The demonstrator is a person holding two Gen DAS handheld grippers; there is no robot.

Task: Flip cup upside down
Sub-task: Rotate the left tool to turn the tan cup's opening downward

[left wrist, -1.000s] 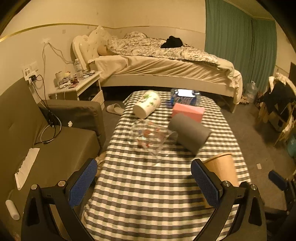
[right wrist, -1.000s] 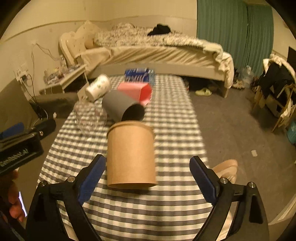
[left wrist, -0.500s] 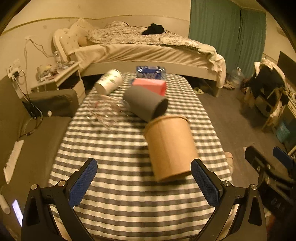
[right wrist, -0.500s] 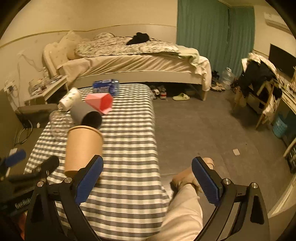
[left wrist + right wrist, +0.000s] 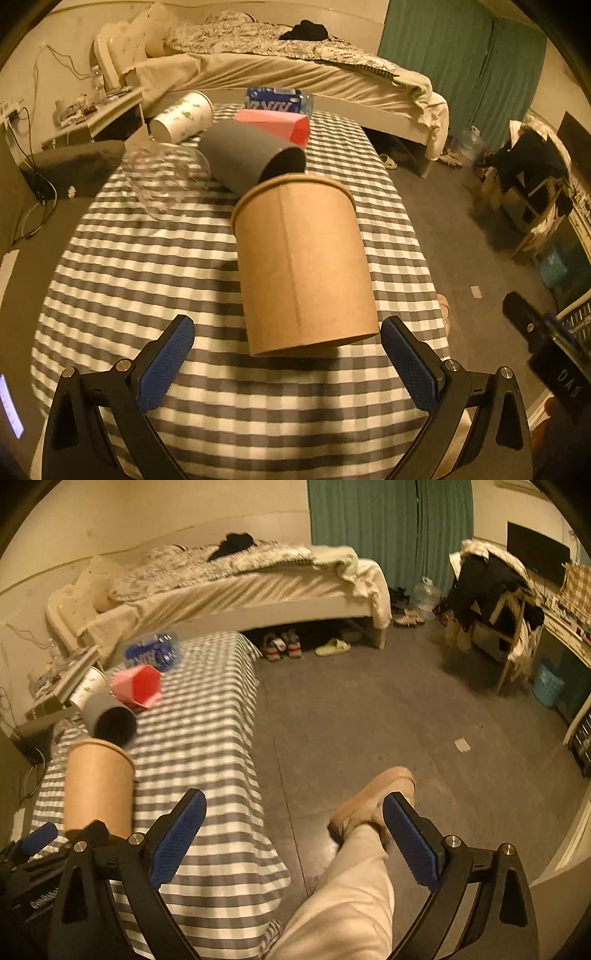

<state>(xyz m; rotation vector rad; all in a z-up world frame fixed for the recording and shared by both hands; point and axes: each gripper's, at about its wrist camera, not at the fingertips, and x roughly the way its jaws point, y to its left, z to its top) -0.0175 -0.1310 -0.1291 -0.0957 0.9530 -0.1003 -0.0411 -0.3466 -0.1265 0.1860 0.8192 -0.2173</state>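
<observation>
Kraft-brown paper cup (image 5: pixel 301 258), one only, lies on its side on the checked worktop (image 5: pixel 122 273), rolled rim pointing away, seam along its wall. Left hand-held gripper (image 5: pixel 288 360) is spread wide just short of its base, touching nothing. Right hand-held gripper (image 5: pixel 293 836) gapes empty over the floor. Beyond lie one grey cup (image 5: pixel 251 162), one pink cup (image 5: pixel 273 123), one white printed cup (image 5: pixel 183 118) and one clear glass (image 5: pixel 166 179).

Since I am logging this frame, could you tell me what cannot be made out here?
- Brown paper cup: its inside is hidden in both views by its own wall.
- Clear glass cup, left wrist view: transparent and blurred, outline unclear.
- Blue bottle, right wrist view: label blurred, unreadable.
- Left gripper: open, touching nothing.
</observation>
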